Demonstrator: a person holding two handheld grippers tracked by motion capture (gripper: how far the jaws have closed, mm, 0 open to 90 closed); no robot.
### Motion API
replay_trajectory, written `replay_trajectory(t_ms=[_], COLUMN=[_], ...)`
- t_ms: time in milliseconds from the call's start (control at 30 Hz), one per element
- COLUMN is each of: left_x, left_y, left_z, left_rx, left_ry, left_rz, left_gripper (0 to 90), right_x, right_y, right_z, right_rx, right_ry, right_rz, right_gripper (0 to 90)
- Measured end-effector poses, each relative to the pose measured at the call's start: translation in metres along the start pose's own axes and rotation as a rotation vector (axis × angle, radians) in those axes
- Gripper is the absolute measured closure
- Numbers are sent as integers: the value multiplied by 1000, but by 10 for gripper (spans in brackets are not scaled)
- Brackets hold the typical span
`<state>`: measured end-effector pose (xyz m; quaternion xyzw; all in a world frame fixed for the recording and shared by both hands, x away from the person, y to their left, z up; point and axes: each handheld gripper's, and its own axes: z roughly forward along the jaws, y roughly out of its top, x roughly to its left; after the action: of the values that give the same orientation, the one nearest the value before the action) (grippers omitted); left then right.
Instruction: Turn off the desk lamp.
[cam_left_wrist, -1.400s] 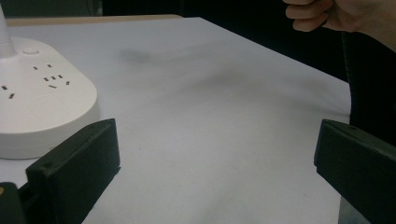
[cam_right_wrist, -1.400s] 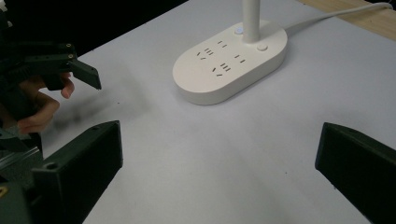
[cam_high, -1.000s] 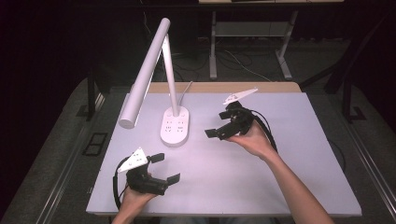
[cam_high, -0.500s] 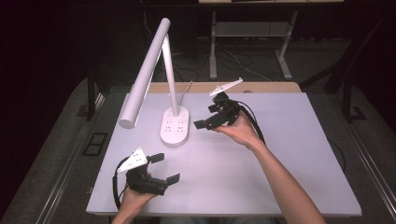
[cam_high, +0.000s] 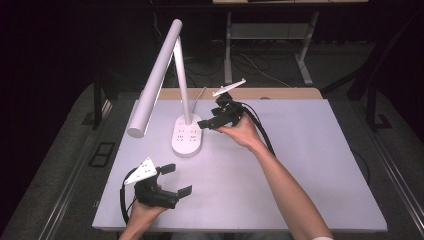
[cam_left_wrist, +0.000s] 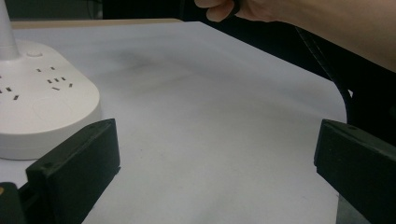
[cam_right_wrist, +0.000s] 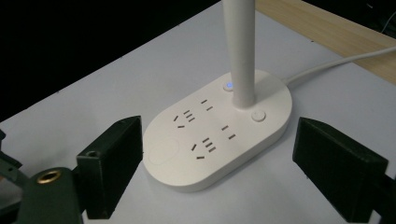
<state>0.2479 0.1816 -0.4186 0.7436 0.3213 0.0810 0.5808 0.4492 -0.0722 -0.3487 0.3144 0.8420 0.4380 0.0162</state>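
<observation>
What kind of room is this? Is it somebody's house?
Probably not a house; it looks like a lab or workshop set up for recording. A plain white table stands on dark flooring, holding little besides a white desk lamp with sockets in its base. Metal table legs and loose cables lie behind in the dark.

- One white desk lamp (cam_high: 172, 90) with a socket base (cam_right_wrist: 215, 135)
- Two black grippers: left gripper (cam_high: 177, 180), right gripper (cam_high: 206, 120)
- One white table (cam_high: 300, 165)
</observation>
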Motion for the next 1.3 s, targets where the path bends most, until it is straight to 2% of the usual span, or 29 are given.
replay_trajectory(t_ms=[100, 200, 233, 267, 467, 533, 567, 767, 833, 867, 1033, 1300], left_x=[0, 1, 1, 1, 0, 0, 0, 0, 1, 2, 1, 3], left_y=[0, 0, 0, 0, 0, 0, 0, 0, 0, 0, 1, 0], left_z=[0, -1, -1, 0, 0, 0, 0, -1, -1, -2, -1, -3], left_rx=[-1, 0, 0, 1, 3, 3, 3, 0, 1, 1, 0, -4], left_ry=[0, 0, 0, 0, -2, -2, -3, -1, 1, 1, 0, 1], left_rz=[1, 2, 2, 2, 6, 6, 6, 8, 9, 9, 11, 6], left_gripper=[0, 0, 0, 0, 0, 0, 0, 0, 0, 0, 0, 0], right_x=[-2, -5, -5, -7, -13, -14, -17, -27, -28, -33, -42, -50], right_y=[2, 4, 4, 4, 4, 4, 5, 8, 8, 7, 3, -4], right_z=[5, 13, 13, 17, 28, 30, 33, 42, 43, 45, 55, 70], right_rx=[-3, -11, -11, -7, -4, -4, -6, -8, -10, -16, -13, -24], right_ry=[5, 17, 17, 16, 6, 6, 7, 10, 18, 53, 63, 46], right_rz=[6, 15, 15, 8, 22, 24, 26, 44, 52, 73, 107, 144], right_gripper=[212, 311, 311, 369, 582, 610, 678, 829, 858, 899, 899, 900])
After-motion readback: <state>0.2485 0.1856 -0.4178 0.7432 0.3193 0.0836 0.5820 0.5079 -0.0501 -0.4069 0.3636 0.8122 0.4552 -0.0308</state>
